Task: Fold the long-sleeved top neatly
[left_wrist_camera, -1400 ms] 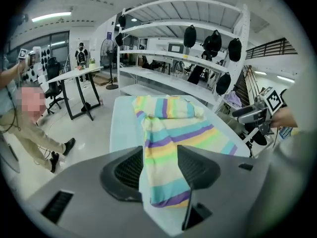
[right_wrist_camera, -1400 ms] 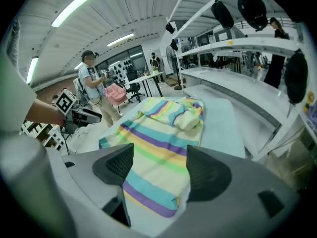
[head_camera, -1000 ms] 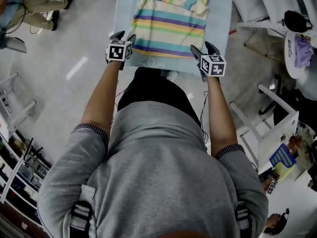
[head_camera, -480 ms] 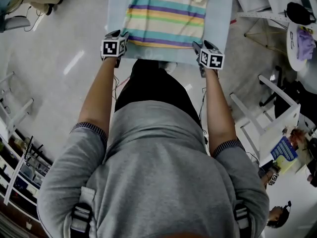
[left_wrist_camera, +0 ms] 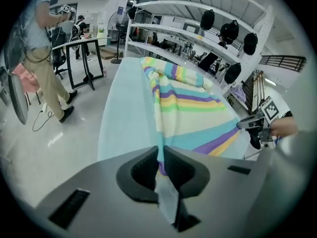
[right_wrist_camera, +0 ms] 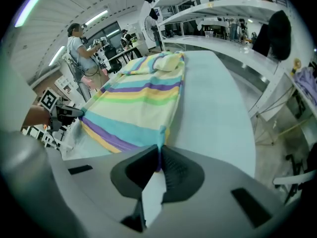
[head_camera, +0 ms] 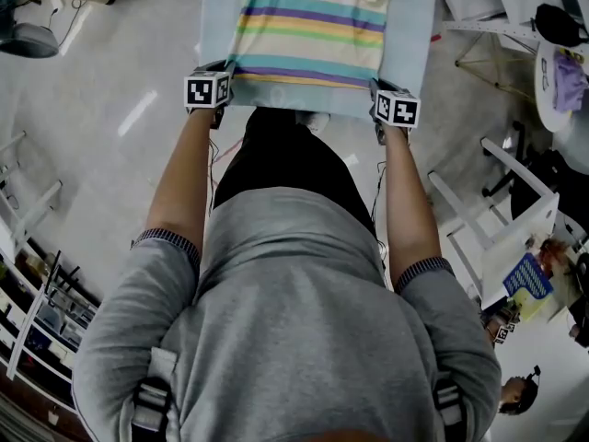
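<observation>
The long-sleeved top (head_camera: 308, 26), striped in pastel yellow, teal and purple, lies flat on a pale blue table (head_camera: 409, 35), hem toward me. My left gripper (head_camera: 222, 70) is at the hem's left corner and my right gripper (head_camera: 380, 87) at its right corner. In the left gripper view the jaws (left_wrist_camera: 161, 150) are closing, and the pads pinch the teal and purple hem edge of the top (left_wrist_camera: 188, 108). In the right gripper view the jaws (right_wrist_camera: 159, 152) are closing too and clamp the other hem corner of the top (right_wrist_camera: 138, 103). The folded sleeves and collar lie at the far end.
A person (left_wrist_camera: 42, 48) stands on the floor left of the table. White shelves with dark bags (left_wrist_camera: 223, 29) run behind it. A white chair (head_camera: 497, 219) and a round table with purple cloth (head_camera: 563, 72) stand to my right.
Both grippers have come forward and down to the near hem. Their jaws were apart before and now pinch the two hem corners.
</observation>
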`<state>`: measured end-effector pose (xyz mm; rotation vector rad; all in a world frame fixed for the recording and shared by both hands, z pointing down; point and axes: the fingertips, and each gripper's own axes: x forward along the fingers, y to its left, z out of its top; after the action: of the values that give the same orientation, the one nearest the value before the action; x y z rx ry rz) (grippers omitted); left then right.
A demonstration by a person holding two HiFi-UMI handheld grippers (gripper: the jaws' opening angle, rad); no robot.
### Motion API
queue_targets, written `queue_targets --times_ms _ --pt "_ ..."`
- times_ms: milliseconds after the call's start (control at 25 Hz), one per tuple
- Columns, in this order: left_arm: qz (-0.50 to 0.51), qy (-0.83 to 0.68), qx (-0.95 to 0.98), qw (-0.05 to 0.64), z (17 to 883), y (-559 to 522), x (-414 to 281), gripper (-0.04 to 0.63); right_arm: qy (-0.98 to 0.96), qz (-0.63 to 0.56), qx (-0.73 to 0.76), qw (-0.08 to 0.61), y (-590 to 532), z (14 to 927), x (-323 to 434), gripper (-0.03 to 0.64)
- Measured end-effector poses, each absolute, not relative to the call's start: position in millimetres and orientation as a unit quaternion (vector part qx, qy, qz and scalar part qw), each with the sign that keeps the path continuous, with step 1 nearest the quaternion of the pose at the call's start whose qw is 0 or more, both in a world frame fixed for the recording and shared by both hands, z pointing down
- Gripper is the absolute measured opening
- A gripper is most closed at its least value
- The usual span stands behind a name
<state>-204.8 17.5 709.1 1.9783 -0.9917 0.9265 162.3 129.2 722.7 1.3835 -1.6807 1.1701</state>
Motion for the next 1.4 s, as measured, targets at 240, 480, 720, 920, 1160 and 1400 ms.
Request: queue_targets --times_ms 240,480,720,920,1160,1400 --pt "0.339 -0.38 0.76 0.404 705 44 -214 0.043 -0.636 0.47 0.525 0.315 154 719 168 0.028" --pt "0.341 -0.376 0.758 0.409 697 84 -222 0.043 -0.637 0.477 0.528 0.296 185 702 164 0.028" --pt "0.345 -0.383 0.762 0.391 675 83 -222 0.041 -0.645 0.468 0.528 0.294 187 686 158 0.028" --pt "0.329 -0.386 0.779 0.37 646 80 -220 0.04 -0.657 0.448 0.537 0.281 183 667 157 0.023" --pt "0.328 -0.393 0.785 0.348 620 80 -223 0.04 -0.665 0.433 0.543 0.276 185 642 153 0.021" --pt "0.339 -0.382 0.779 0.364 613 97 -231 0.04 -0.654 0.441 0.553 0.27 202 623 149 0.023"
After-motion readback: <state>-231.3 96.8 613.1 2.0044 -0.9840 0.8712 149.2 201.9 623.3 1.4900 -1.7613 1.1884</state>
